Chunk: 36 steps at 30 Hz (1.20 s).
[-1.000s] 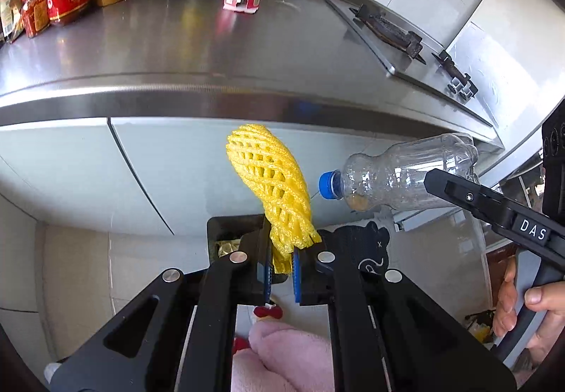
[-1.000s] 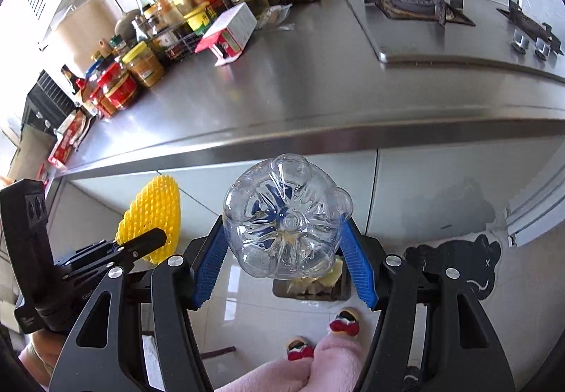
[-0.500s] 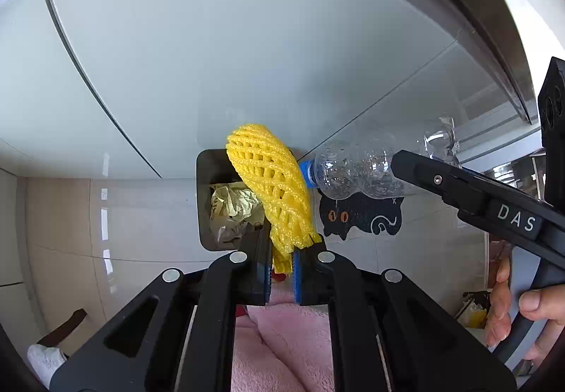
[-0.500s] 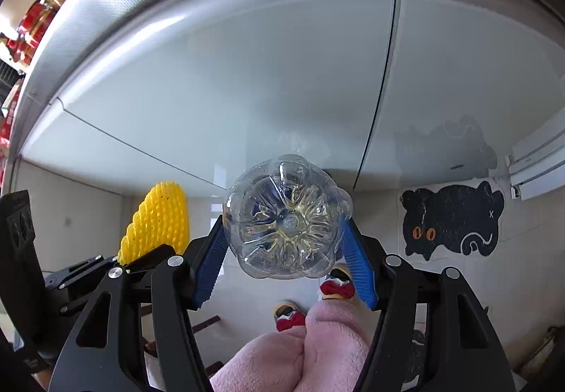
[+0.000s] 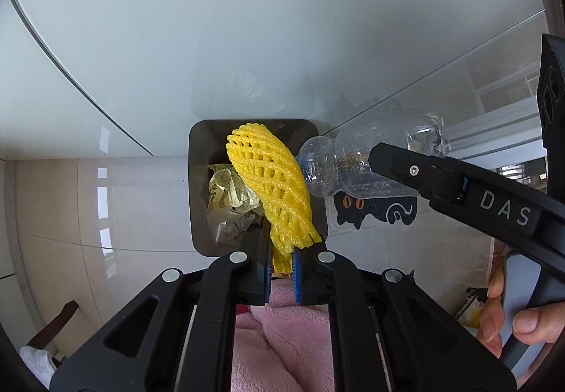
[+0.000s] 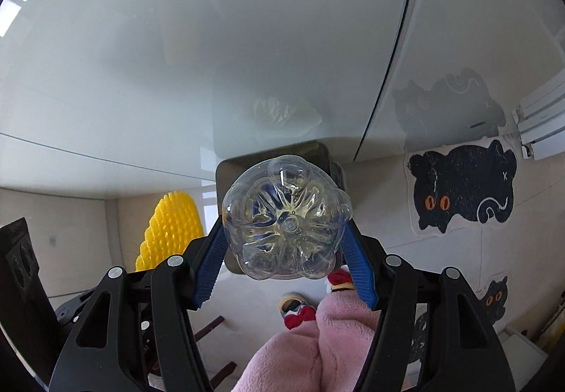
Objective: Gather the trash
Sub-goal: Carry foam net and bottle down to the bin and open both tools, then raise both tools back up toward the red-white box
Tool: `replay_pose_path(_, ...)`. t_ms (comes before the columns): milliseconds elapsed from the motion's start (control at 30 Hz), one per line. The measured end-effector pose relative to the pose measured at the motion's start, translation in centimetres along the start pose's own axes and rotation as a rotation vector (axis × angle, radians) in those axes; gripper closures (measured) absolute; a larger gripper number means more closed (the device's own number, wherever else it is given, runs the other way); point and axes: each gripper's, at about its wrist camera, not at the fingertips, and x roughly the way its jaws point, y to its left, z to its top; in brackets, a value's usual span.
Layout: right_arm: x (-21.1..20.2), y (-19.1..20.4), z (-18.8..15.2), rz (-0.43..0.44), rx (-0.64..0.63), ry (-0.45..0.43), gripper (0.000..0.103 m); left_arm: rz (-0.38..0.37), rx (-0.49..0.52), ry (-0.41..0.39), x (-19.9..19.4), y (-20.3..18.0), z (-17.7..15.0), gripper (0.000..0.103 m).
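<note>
Trash poised over the bin (image 5: pixel 197 180), not dropped yet.
Left tool (image 5: pixel 281 272) pinching yellow net (image 5: pixel 272 180), right tool (image 6: pixel 284 272) clamping bottle (image 6: pixel 286 222); paper (image 5: pixel 226 194) already inside.

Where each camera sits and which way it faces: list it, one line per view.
Left wrist: on the left hand-held gripper, facing down at the bin; it holds yellow foam net; pink trousers, right hand show.
Right wrist: on the right hand-held gripper, facing down; it holds clear bottle; pink trousers, slippers show.
Shared: bin, net, bottle, cat mat.
</note>
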Motion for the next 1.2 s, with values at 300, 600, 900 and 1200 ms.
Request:
replay_pose_path(300,1.6,0.3,1.2,0.004,0.018,0.039,0.038,-0.011,-0.032,0.039,1.5,0.4,0.3,0.093)
replay_pose_path(600,1.1,0.7,2.2,0.017,0.039,0.033,0.028,0.004,-0.042,0.033,0.7,0.6,1.2,0.059)
replay_pose_path(900,-1.1,0.8,2.8,0.025,0.046,0.005,0.027,0.010,-0.021,0.009,-1.4,-0.2,2.0,0.039)
replay_pose_path(1200,-7.5,0.4,2.1,0.036,0.051,-0.064,0.027,0.012,0.003,-0.066,-7.7,-1.1,1.2,0.034)
